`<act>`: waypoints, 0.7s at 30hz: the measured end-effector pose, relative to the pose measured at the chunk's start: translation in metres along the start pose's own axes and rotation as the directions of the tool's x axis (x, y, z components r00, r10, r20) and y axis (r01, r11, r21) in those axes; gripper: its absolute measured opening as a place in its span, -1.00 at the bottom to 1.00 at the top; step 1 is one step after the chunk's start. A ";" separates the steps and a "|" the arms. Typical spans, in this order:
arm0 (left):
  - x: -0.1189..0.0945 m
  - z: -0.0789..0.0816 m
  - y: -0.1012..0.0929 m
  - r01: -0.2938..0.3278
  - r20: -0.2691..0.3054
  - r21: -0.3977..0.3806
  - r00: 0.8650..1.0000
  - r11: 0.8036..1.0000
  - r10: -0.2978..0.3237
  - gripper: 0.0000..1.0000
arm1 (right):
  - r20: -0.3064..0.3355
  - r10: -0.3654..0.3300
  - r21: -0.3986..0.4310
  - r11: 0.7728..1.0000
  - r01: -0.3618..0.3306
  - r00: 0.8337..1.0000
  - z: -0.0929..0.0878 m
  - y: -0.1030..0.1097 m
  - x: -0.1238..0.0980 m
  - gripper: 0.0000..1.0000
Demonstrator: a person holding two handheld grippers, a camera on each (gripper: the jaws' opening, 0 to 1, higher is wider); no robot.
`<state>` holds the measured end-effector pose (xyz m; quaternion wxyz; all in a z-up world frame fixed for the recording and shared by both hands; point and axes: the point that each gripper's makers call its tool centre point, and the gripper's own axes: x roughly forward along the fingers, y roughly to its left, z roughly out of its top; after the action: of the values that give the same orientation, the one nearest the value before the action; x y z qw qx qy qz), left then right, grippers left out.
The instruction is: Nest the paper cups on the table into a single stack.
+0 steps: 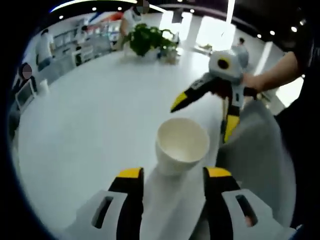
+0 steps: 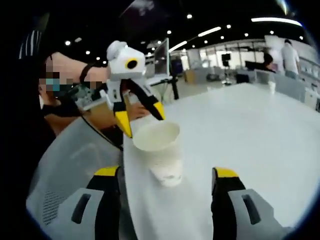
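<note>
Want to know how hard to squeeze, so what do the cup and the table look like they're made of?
Cup: likely thin paper, matte off-white, with a rolled rim. Table: smooth white top with a soft sheen, possibly laminate; can't tell for sure.

A paper cup (image 1: 181, 145) stands upright on the table (image 1: 95, 120), near its edge. The left gripper (image 1: 172, 177) and right gripper (image 1: 202, 115) flank it on opposite sides, neither touching it
</note>
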<state>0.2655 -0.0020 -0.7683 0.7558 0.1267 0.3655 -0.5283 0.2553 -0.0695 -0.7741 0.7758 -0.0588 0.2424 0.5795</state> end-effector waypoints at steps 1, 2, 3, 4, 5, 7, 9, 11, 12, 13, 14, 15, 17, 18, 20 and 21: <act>0.001 0.000 -0.001 -0.001 0.001 -0.003 1.000 1.000 0.001 -0.08 | -0.001 0.005 -0.004 1.000 -0.005 1.000 0.000 0.000 0.003 0.34; 0.002 0.000 -0.001 0.000 0.009 0.004 1.000 1.000 0.000 -0.09 | -0.006 0.007 -0.004 1.000 -0.007 1.000 -0.001 0.000 0.005 0.32; 0.004 -0.002 -0.001 0.001 0.010 0.012 1.000 1.000 -0.001 -0.12 | -0.013 0.007 -0.004 1.000 -0.007 1.000 -0.001 -0.001 0.008 0.29; 0.005 -0.002 -0.001 0.002 0.009 0.014 1.000 1.000 -0.002 -0.14 | -0.014 0.007 -0.003 1.000 -0.007 1.000 0.000 -0.002 0.009 0.27; 0.006 -0.004 0.000 0.004 0.012 0.018 1.000 1.000 -0.004 -0.16 | -0.015 0.009 -0.002 1.000 -0.009 1.000 0.000 -0.003 0.010 0.25; 0.007 -0.006 0.002 0.006 0.013 0.011 1.000 1.000 -0.006 -0.18 | -0.020 0.020 0.000 1.000 -0.020 1.000 0.001 -0.003 0.014 0.22; 0.007 -0.005 0.003 0.003 0.018 0.021 1.000 1.000 -0.003 -0.17 | -0.026 0.026 -0.011 1.000 -0.027 0.999 0.002 -0.003 0.016 0.19; 0.007 -0.004 0.004 0.004 0.020 0.030 1.000 1.000 -0.005 -0.18 | -0.038 0.042 -0.024 0.999 -0.042 0.998 0.002 -0.002 0.019 0.14; 0.007 -0.003 0.005 0.005 0.023 0.034 1.000 0.999 -0.006 -0.19 | -0.044 0.050 -0.028 0.998 -0.051 0.998 0.002 -0.002 0.021 0.11; 0.008 0.000 0.005 0.006 0.033 0.044 0.999 0.999 -0.007 -0.19 | -0.043 0.053 -0.029 0.998 -0.054 0.998 0.003 -0.001 0.021 0.10; 0.008 0.002 0.005 0.010 0.040 0.052 0.999 0.999 -0.012 -0.21 | -0.033 0.070 -0.039 0.997 -0.071 0.997 0.005 0.001 0.023 0.08; 0.009 0.002 0.005 0.013 0.041 0.057 0.999 0.998 -0.015 -0.23 | -0.039 0.075 -0.044 0.996 -0.076 0.996 0.005 0.002 0.024 0.05; 0.011 0.002 0.004 0.017 0.034 0.062 0.999 0.998 -0.019 -0.24 | -0.051 0.088 -0.062 0.994 -0.091 0.995 0.004 0.005 0.026 0.00; 0.011 0.003 0.003 0.021 0.034 0.069 0.999 0.997 -0.024 -0.25 | -0.052 0.093 -0.068 0.993 -0.097 0.994 0.005 0.006 0.027 -0.03; 0.013 0.005 0.001 0.033 0.038 0.098 0.999 0.995 -0.037 -0.27 | -0.062 0.085 -0.091 0.992 -0.091 0.994 0.005 0.005 0.028 -0.03; 0.014 0.004 0.000 0.035 0.035 0.097 0.999 0.995 -0.039 -0.27 | -0.060 0.086 -0.087 0.992 -0.092 0.994 0.005 0.004 0.028 -0.04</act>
<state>0.2701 -0.0142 -0.7748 0.7455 0.1462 0.3278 -0.5616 0.2591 -0.0414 -0.7813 0.7387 -0.0990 0.2401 0.6220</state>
